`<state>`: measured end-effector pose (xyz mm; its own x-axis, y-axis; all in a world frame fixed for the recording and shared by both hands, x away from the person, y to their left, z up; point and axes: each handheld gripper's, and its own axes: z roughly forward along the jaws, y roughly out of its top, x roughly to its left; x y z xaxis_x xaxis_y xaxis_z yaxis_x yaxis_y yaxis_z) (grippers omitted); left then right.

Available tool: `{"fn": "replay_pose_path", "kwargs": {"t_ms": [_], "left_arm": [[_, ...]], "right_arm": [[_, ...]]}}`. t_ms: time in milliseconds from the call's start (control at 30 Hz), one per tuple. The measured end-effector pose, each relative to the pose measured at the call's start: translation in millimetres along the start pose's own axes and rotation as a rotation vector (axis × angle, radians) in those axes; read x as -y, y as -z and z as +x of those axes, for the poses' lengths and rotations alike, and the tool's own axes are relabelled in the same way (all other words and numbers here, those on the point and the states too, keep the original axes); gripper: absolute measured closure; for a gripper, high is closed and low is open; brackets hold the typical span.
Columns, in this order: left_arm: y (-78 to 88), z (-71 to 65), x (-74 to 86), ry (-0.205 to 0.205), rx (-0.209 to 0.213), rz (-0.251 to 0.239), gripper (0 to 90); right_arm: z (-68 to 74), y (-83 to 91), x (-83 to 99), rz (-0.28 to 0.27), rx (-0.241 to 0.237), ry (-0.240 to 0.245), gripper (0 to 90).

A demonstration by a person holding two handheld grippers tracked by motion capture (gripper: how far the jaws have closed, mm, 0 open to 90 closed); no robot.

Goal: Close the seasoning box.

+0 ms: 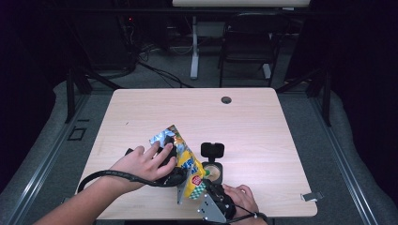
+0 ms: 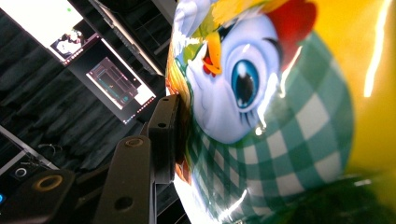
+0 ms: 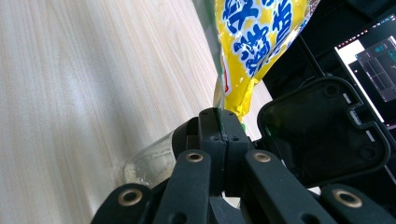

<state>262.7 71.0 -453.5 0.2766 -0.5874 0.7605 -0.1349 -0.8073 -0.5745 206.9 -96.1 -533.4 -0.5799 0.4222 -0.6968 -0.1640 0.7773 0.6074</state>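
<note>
Bag: above near tabletop edge, long axis tilted, lower end over open jar.
Left hand-held gripper: clamped on bag's middle.
Right hand-held gripper: jaws closed on bag's bottom seam.

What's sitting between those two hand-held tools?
The yellow snack bag, seen from the high view: the left tool grips its side and the right tool pinches its lower edge.
</note>
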Motion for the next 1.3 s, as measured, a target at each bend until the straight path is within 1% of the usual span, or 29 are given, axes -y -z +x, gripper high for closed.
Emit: {"fn": "replay_pose_path", "kwargs": {"t_ms": [100, 133, 233, 300, 400, 433, 533, 700, 733, 900, 1000, 1033, 1067, 1100, 1200, 1300], "left_arm": [[0.2, 0.0, -0.2, -0.003, -0.004, 0.0, 59.2], [-0.3, -0.7, -0.2, -0.001, -0.016, -0.005, 59.2], [-0.3, -0.9, -0.3, -0.001, -0.018, -0.009, 59.4], [-0.1, -0.9, -0.3, -0.002, -0.018, -0.008, 59.5], [0.4, -0.8, -0.4, -0.007, -0.015, -0.004, 59.6], [1.6, 0.3, -0.7, -0.017, -0.003, 0.006, 59.7], [2.4, 0.4, -0.9, -0.025, -0.006, 0.01, 59.7], [2.1, -0.1, -1.3, -0.026, -0.003, 0.007, 59.9], [1.4, -0.7, -1.2, -0.023, -0.016, 0.0, 59.9], [1.6, -0.3, -1.4, -0.026, -0.015, 0.001, 60.0], [2.2, 0.3, -1.7, -0.041, -0.015, 0.01, 60.0], [1.9, -0.2, -1.8, -0.033, -0.016, 0.004, 60.1], [1.8, -0.2, -1.8, -0.033, -0.017, 0.003, 60.1], [2.4, 0.9, -1.9, -0.045, -0.015, 0.01, 60.1], [1.8, 0.1, -2.1, -0.032, -0.019, 0.001, 60.2], [1.7, 0.2, -2.4, -0.031, -0.021, -0.002, 60.3]], "right_arm": [[-0.1, 0.2, 0.0, 0.0, 0.001, 0.001, 90.0], [-0.2, 0.2, 0.0, 0.0, 0.001, 0.001, 90.0], [0.0, 0.1, 0.1, 0.0, 0.002, 0.001, 90.0], [-0.4, 0.7, -0.3, 0.007, 0.002, 0.007, 90.0], [0.0, 0.0, 0.0, -0.001, 0.001, 0.0, 90.0], [-0.2, 0.2, -0.3, 0.003, 0.0, 0.005, 90.0], [-0.3, 1.1, -1.0, 0.017, 0.003, 0.016, 90.0], [0.1, 0.6, -0.9, 0.015, 0.001, 0.015, 90.0], [0.5, 0.3, -0.8, 0.012, 0.002, 0.014, 90.0], [0.5, 0.5, -0.9, 0.015, 0.002, 0.015, 90.0], [0.6, 0.2, -0.7, 0.012, 0.001, 0.014, 90.0], [0.7, 0.2, -0.7, 0.013, 0.001, 0.015, 90.0], [0.7, 0.2, -0.8, 0.014, 0.001, 0.017, 90.0], [0.6, 0.3, -0.8, 0.015, 0.002, 0.017, 90.0], [0.4, 0.2, -0.7, 0.014, 0.003, 0.016, 90.0], [0.7, 0.2, -0.7, 0.016, 0.0, 0.015, 90.0]]}}
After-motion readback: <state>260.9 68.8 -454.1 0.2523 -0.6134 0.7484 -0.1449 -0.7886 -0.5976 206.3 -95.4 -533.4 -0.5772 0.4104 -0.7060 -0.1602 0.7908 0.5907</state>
